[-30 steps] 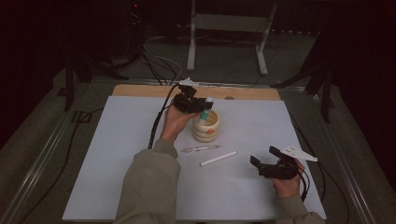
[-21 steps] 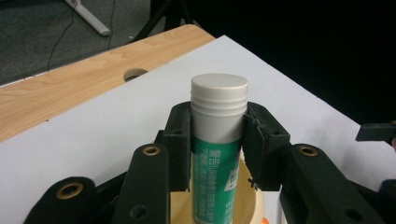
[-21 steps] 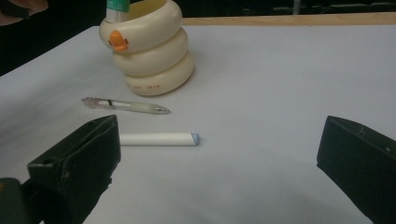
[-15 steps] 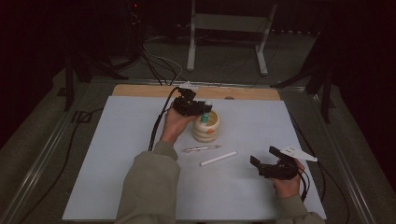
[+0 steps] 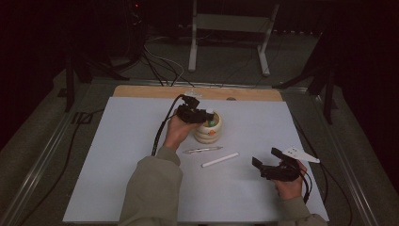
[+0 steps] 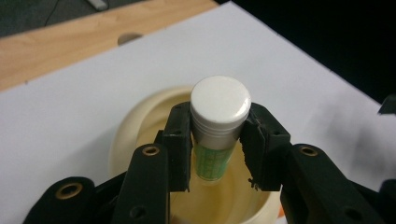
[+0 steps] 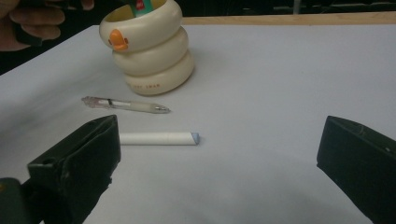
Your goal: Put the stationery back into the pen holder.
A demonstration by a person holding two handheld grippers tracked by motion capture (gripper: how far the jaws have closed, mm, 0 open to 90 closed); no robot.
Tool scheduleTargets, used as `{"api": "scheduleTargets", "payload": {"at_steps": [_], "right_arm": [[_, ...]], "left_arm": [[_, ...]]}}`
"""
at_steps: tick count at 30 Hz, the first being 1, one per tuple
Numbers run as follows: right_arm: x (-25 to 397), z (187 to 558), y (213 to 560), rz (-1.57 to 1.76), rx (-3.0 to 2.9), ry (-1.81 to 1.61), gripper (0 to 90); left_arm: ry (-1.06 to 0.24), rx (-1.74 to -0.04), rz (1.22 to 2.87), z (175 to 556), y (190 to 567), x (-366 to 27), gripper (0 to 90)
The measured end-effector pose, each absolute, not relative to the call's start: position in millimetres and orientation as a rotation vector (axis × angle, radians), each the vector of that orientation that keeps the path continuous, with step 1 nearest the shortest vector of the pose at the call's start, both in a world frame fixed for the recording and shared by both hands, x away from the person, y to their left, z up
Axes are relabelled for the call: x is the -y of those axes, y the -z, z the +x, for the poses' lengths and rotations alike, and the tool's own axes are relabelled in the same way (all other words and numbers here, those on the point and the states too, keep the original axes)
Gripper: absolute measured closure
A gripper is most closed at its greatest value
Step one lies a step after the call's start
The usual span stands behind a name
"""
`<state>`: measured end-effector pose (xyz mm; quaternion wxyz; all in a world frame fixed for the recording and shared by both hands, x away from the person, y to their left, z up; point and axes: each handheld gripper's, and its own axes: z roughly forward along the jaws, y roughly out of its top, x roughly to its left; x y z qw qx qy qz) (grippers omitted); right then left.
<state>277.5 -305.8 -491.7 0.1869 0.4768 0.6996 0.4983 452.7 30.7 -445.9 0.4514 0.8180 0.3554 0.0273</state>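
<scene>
Glue stick [image 6: 219,121] is sitting in the left gripper [image 6: 218,140], jaws clamped on it, inside the cream holder [image 7: 148,51]. Pen [image 7: 126,104] and white stick [image 7: 159,138] are lying on the table [image 5: 122,155], waiting. Right gripper [image 7: 219,163] is hanging wide open.

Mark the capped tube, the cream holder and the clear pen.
capped tube [image 6: 220,100]: left gripper view, on its white cap.
cream holder [image 7: 154,56]: right gripper view, on its middle ring.
clear pen [image 7: 125,104]: right gripper view, mid-barrel.
</scene>
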Motion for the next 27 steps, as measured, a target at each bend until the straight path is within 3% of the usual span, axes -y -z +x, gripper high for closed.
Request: {"api": "scheduleTargets", "payload": {"at_steps": [10, 14, 15, 18, 27], "right_arm": [[305, 278, 492, 1.347, -1.973, -1.401, 0.0], [305, 278, 492, 1.346, -1.973, -1.4, 0.0], [305, 277, 492, 1.346, -1.972, -1.4, 0.0], [305, 278, 492, 1.348, -1.972, -1.4, 0.0], [305, 278, 492, 1.349, -1.972, -1.399, 0.0]], "left_arm": [[-0.045, -0.871, 2.022, 450, 451, -32, 62.9], [-0.061, -0.876, 1.99, 448, 447, -34, 40.0], [-0.08, -0.881, 1.989, 448, 445, -34, 40.0], [-0.096, -0.888, 1.977, 446, 440, -35, 18.5], [-0.125, -0.867, 1.98, 441, 430, -39, 1.6]]}}
